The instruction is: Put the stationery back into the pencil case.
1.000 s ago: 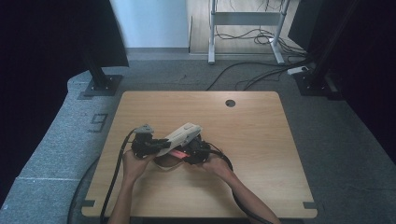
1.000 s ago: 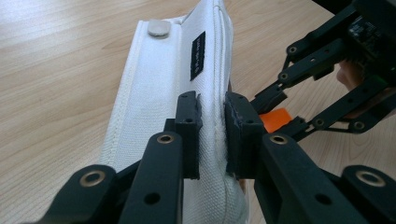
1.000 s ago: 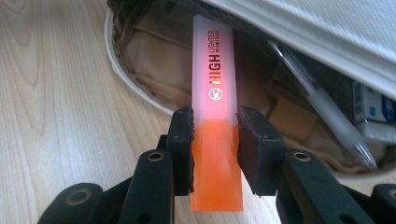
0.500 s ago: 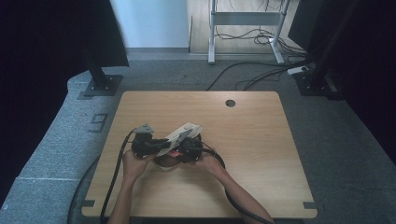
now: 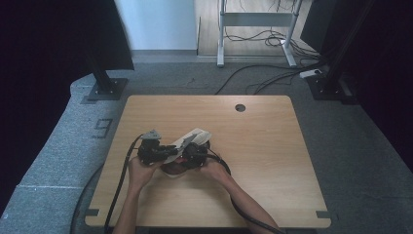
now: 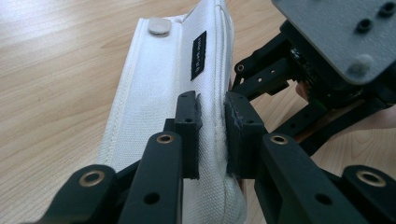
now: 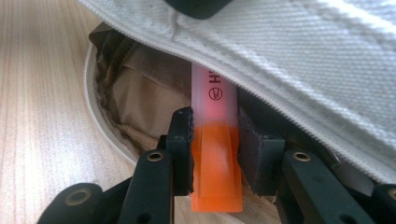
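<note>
**benchtop_dan:** The left gripper (image 6: 212,133) has its two black jaws pressed together on a fold of the white canvas zip pouch (image 6: 163,93), pinching the fabric just beside the stitched seam. The pouch runs away from those jaws toward the far end, where a small black label (image 6: 199,54) sits above the pinch and a round metal snap (image 6: 159,25) sits at the top corner. The other tool's black frame and grey plate are right of the pouch, very near it.

**mira_k:** And the right one?

**benchtop_dan:** The right gripper (image 7: 215,133) is clamped on an orange highlighter pen with a frosted pinkish cap (image 7: 215,140). The orange body sits squarely between the pads, both touching its sides, and the cap end points away from the jaws, its tip going under the white flap of the pouch. Just beyond the jaws on the left, the pouch mouth gapes, showing the tan lining (image 7: 135,98) and the zipper edge (image 7: 100,126) curving round it.

**mira_k:** Where's all that on the table?

**benchtop_dan:** In the high view both hands meet at the near-left part of the light wooden table (image 5: 272,161), the left gripper (image 5: 157,152) and right gripper (image 5: 191,155) facing each other with the pouch (image 5: 192,138) lifted at a slant between them. How deep the pen sits in the pouch can't be told.
</note>
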{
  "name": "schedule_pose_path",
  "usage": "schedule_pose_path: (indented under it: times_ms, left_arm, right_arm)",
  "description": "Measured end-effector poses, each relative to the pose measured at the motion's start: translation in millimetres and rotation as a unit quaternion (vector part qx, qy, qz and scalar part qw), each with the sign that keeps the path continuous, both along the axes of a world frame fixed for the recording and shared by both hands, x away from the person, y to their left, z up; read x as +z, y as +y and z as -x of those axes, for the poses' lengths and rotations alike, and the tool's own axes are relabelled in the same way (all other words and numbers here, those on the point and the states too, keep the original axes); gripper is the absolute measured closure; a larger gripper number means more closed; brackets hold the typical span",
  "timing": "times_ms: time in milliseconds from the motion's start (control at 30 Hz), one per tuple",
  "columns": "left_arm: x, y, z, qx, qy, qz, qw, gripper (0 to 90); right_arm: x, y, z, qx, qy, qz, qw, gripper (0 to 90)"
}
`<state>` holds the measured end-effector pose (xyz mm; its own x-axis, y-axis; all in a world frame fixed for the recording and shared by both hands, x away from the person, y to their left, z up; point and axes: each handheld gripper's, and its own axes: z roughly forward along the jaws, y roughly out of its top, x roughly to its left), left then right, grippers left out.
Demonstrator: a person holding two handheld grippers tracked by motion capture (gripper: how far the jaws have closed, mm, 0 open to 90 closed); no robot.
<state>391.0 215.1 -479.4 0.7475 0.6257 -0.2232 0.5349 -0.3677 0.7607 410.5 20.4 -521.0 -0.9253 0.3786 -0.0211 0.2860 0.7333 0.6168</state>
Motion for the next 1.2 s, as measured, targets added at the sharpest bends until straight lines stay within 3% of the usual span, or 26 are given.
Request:
schedule_pose_path:
  times_ms: [167, 333, 533, 767, 1200]
  left_arm:
    - [-0.2, 0.1, 0.0, 0.000, 0.000, 0.001, 1.0000, 76.1]
    - [-0.2, 0.1, 0.2, -0.001, 0.000, 0.000, 1.0000, 76.0]
    - [0.1, 0.0, 0.5, -0.002, 0.001, -0.001, 1.0000, 75.9]
    - [0.0, -0.1, 0.5, -0.002, 0.001, -0.001, 1.0000, 75.8]
    - [-0.9, -1.0, 0.7, -0.004, 0.003, -0.004, 1.0000, 75.1]
  right_arm:
    - [-2.0, -4.0, -3.0, -0.009, 0.007, -0.011, 0.9999, 63.9]
    - [-0.5, -10.2, -2.5, -0.015, 0.013, -0.014, 0.9997, 56.6]
    - [4.0, -23.1, 3.2, -0.019, 0.007, -0.012, 0.9997, 55.1]
    - [2.5, -38.5, 4.8, -0.033, -0.005, 0.003, 0.9995, 60.0]
    - [-2.3, -43.7, -6.4, -0.060, -0.015, -0.014, 0.9980, 67.3]
